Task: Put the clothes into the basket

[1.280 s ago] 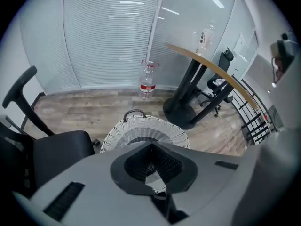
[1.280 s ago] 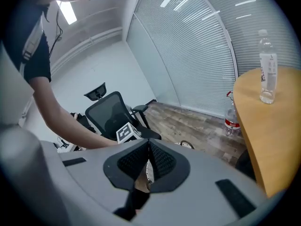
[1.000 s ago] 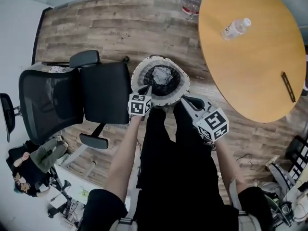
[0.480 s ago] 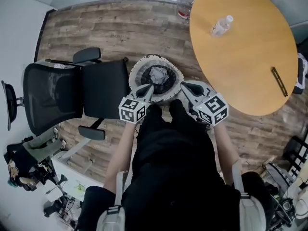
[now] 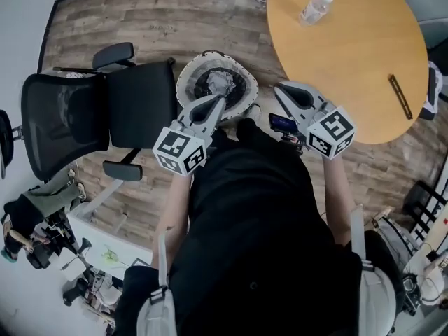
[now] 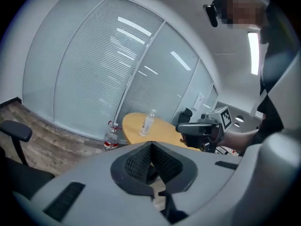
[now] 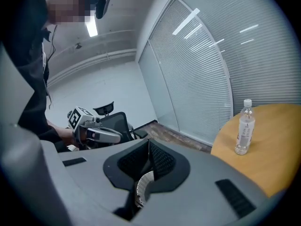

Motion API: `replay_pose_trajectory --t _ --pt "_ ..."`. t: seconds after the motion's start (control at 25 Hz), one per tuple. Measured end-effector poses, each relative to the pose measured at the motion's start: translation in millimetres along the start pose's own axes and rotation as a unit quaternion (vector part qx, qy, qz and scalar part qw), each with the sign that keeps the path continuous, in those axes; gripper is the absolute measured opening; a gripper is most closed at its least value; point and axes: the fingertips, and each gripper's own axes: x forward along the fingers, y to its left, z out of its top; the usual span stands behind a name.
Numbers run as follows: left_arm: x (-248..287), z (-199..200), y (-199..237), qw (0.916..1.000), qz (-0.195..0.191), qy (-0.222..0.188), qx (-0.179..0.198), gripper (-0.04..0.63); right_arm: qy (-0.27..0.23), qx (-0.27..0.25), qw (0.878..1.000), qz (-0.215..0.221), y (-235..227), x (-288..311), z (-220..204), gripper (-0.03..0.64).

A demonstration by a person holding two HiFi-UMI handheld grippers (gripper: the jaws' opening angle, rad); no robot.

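Clothes [image 5: 217,84] lie bundled in the round woven basket [image 5: 183,82] on the floor, office chair [image 5: 136,103] left, round table [image 5: 350,54] right. Left gripper [image 5: 218,103] clenched, empty, over the basket's near rim. Right gripper [image 5: 282,89] clenched, empty, by the table. Task looks basically done.

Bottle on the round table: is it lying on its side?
No, in the right gripper view the bottle stands upright on the table, cap at the top.
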Motion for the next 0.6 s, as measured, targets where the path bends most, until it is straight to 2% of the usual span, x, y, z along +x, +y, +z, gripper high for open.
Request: replay_pose_trajectory --t 0.28,0.6 --pt "-7.5 29.6 -29.9 0.9991 -0.023 -0.03 0.022 0.012 -0.034 0.002 0.998 0.043 23.2 -22.7 21.8 0.017" --pt "-7.2 33.3 -41.7 0.998 -0.044 -0.031 0.034 0.012 -0.054 0.001 0.998 0.033 24.4 -32.0 21.9 0.017"
